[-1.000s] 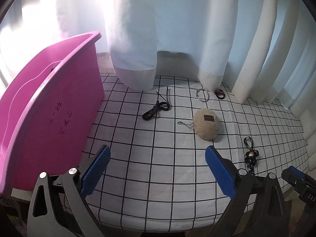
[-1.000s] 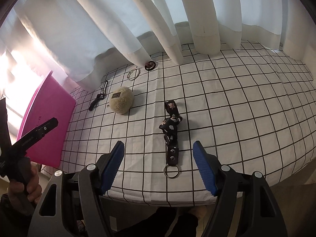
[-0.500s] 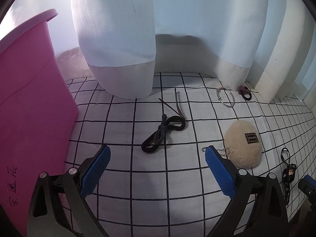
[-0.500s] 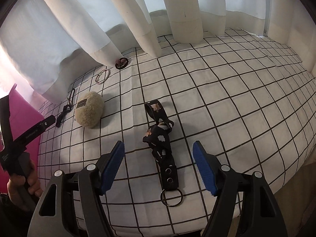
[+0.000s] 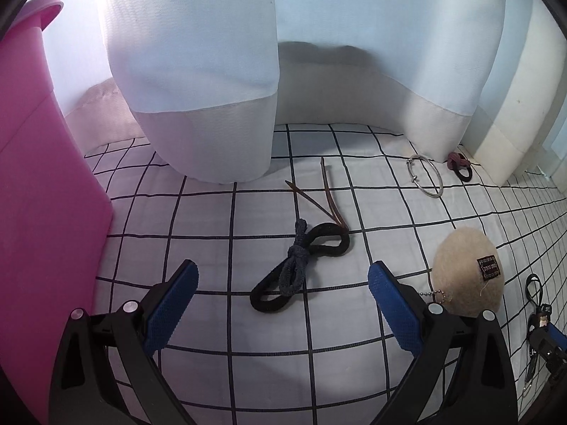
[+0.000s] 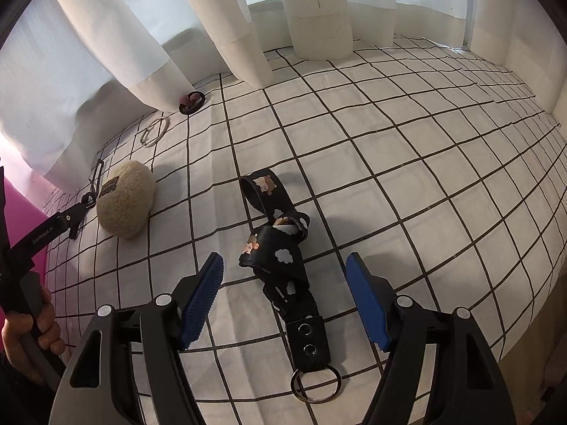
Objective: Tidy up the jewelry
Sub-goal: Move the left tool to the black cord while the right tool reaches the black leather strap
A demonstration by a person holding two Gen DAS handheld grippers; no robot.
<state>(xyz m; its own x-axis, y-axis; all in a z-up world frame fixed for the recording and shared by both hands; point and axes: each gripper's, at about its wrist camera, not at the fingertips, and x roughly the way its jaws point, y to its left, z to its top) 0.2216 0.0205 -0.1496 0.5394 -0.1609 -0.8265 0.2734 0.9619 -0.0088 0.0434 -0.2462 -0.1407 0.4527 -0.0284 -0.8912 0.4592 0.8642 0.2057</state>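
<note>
My left gripper (image 5: 282, 295) is open, its blue pads on either side of a knotted black and grey cord (image 5: 301, 262) with brown ends lying on the checked cloth. My right gripper (image 6: 284, 295) is open around a black strap keychain (image 6: 281, 258) with cartoon prints and a metal ring (image 6: 315, 386). A beige plush pouch (image 5: 467, 277) with a ball chain lies right of the left gripper; it also shows in the right wrist view (image 6: 124, 200). A silver ring (image 5: 425, 176) and a dark red hair tie (image 5: 459, 165) lie near the curtain.
A pink bin (image 5: 42, 191) stands at the left. White curtains (image 5: 198, 71) hang down onto the back of the cloth-covered table (image 6: 407, 163). The left gripper's tip (image 6: 49, 228) and the hand holding it show at the right wrist view's left edge.
Both grippers have moved forward and lower. The left one has closed in on the knotted cord; the right one now straddles the black strap keychain. Both stay open.
</note>
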